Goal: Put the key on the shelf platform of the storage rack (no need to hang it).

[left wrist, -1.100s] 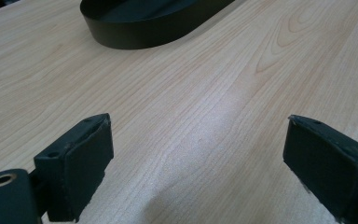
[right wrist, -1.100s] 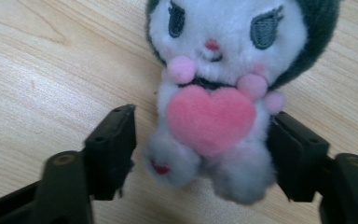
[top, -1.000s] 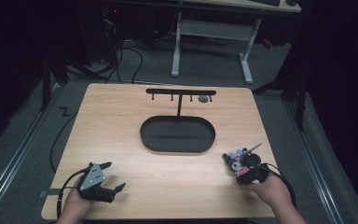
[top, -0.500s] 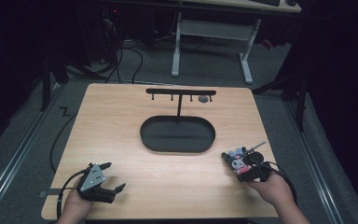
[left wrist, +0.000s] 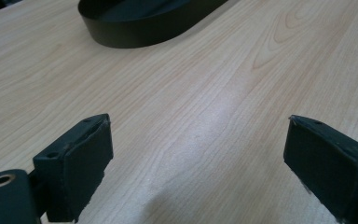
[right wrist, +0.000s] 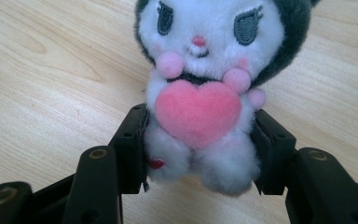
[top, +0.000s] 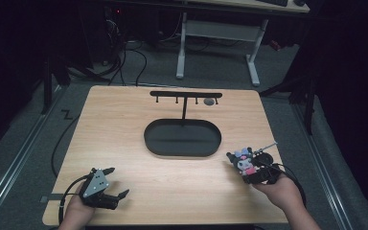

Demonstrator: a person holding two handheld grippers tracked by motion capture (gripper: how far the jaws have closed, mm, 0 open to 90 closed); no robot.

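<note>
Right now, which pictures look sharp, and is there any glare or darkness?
High view: table evenly lit, room behind very dark. Left gripper view: pale glare streak on the wood, black tray slightly soft. Right gripper view: plush toy crisp, held between the jaws.

Could not make out the small grey thing (top: 209, 101) hanging under the black rack (top: 186, 95): too small. Saw the plush toy (right wrist: 204, 88) cropped at the ears by the top edge, its flanks covered by the right claw (right wrist: 200, 149). Lost most of the dark tray (left wrist: 144, 18) past the frame's top.
</note>
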